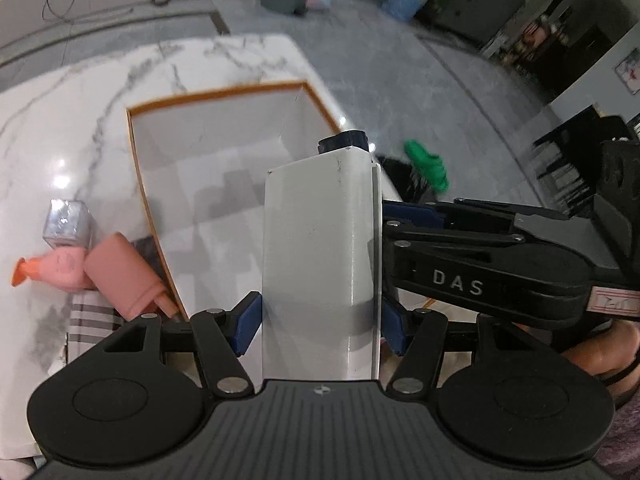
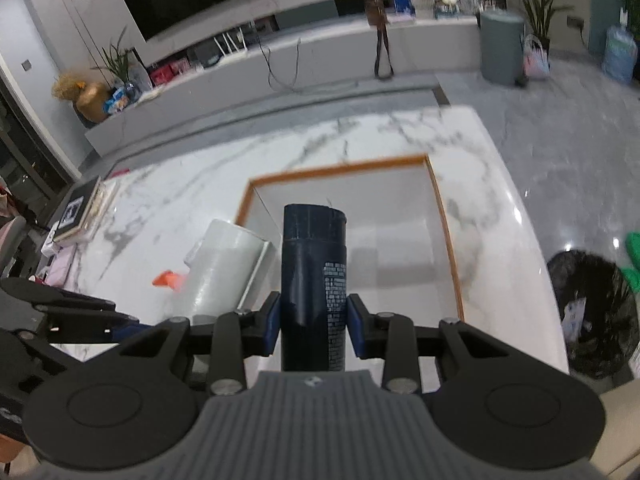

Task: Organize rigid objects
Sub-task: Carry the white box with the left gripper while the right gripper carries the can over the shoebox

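Observation:
My left gripper (image 1: pixel 320 326) is shut on a white rectangular bottle (image 1: pixel 320 248) with a dark cap, held above the marble table. My right gripper (image 2: pixel 314 328) is shut on a dark blue cylindrical bottle (image 2: pixel 314 280) with small white print. The white bottle also shows in the right wrist view (image 2: pixel 224 268), just left of the blue one. An empty tray with an orange-brown rim (image 1: pixel 136 160) lies on the table ahead of both grippers; it also shows in the right wrist view (image 2: pixel 444 216). The right gripper's black body (image 1: pixel 500 272) sits close on the right of the white bottle.
Two pink bottles (image 1: pixel 120 276), one with an orange cap (image 1: pixel 18 272), and a silvery box (image 1: pixel 68 220) lie left of the tray, on a striped cloth (image 1: pixel 88 320). A black bin (image 2: pixel 592 312) stands on the floor beyond the table's right edge. A framed board (image 2: pixel 80 212) lies far left.

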`<state>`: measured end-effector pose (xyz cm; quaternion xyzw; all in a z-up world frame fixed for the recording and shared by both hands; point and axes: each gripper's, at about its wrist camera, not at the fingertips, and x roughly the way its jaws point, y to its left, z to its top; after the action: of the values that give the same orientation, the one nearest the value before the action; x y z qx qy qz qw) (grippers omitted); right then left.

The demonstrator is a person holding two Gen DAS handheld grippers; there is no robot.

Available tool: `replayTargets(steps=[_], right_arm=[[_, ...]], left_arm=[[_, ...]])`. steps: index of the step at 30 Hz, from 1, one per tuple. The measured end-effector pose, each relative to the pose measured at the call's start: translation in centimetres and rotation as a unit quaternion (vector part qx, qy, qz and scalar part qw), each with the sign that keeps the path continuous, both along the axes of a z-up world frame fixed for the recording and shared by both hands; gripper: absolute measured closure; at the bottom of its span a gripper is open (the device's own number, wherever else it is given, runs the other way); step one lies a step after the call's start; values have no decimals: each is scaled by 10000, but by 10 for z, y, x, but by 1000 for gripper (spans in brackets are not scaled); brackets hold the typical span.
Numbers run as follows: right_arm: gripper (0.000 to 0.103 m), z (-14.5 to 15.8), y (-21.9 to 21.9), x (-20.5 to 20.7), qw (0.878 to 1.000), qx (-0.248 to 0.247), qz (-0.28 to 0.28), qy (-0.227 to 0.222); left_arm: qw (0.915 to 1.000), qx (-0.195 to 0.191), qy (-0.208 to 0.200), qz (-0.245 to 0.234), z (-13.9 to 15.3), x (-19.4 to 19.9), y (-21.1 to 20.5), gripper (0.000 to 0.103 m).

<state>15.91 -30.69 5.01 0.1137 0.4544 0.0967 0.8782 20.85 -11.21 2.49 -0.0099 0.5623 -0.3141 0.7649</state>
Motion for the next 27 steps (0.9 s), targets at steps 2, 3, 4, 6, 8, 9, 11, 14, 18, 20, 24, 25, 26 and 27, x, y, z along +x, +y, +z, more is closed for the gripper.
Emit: replayTargets(steps=[2, 3, 4, 6, 8, 9, 11, 14, 18, 20, 24, 25, 26, 27], right_arm=[[69, -13, -1, 6, 9998, 84, 4, 187], [69, -21, -1, 7, 9995, 140, 12, 286], [69, -28, -1, 9, 9991, 201, 24, 380], [69, -43, -1, 13, 9974, 345, -10, 630], [69, -58, -4, 17, 9953, 480, -9, 846], [69, -64, -5, 18, 9941, 523, -10, 947], [69, -75, -5, 19, 9917, 606, 1, 1135], [69, -87, -2, 19, 9889, 670, 27, 1329], [70, -98, 3, 19, 9860, 714, 67, 1503], [70, -100, 4, 19, 9857, 737, 87, 1515], [70, -100, 8, 21, 9857, 722, 125, 1520], [71, -101, 9, 21, 9853, 737, 132, 1534], [70, -101, 11, 22, 9850, 749, 137, 1546], [70, -101, 12, 22, 9850, 754, 140, 1545]], left_arm=[[9999, 145, 88, 12, -12, 3, -6, 32], [9997, 218, 127, 2, -18, 3, -8, 32], [9995, 275, 169, -5, -23, 5, -9, 32], [9989, 391, 275, 27, -32, 8, -9, 32], [9982, 518, 310, 30, -34, 4, -14, 32], [9977, 595, 330, 29, -35, 3, -16, 32], [9965, 749, 376, 12, -39, 3, -19, 33], [9945, 935, 474, -37, -48, 5, -23, 36], [9923, 1073, 621, -43, -58, 2, -22, 40], [9920, 1061, 680, -18, -63, 4, -21, 44], [9922, 1068, 633, -75, -67, 2, -24, 47], [9924, 1073, 604, -87, -66, 0, -23, 48], [9927, 1059, 562, -107, -65, 0, -22, 51], [9930, 1072, 493, -110, -65, -2, -21, 52]])
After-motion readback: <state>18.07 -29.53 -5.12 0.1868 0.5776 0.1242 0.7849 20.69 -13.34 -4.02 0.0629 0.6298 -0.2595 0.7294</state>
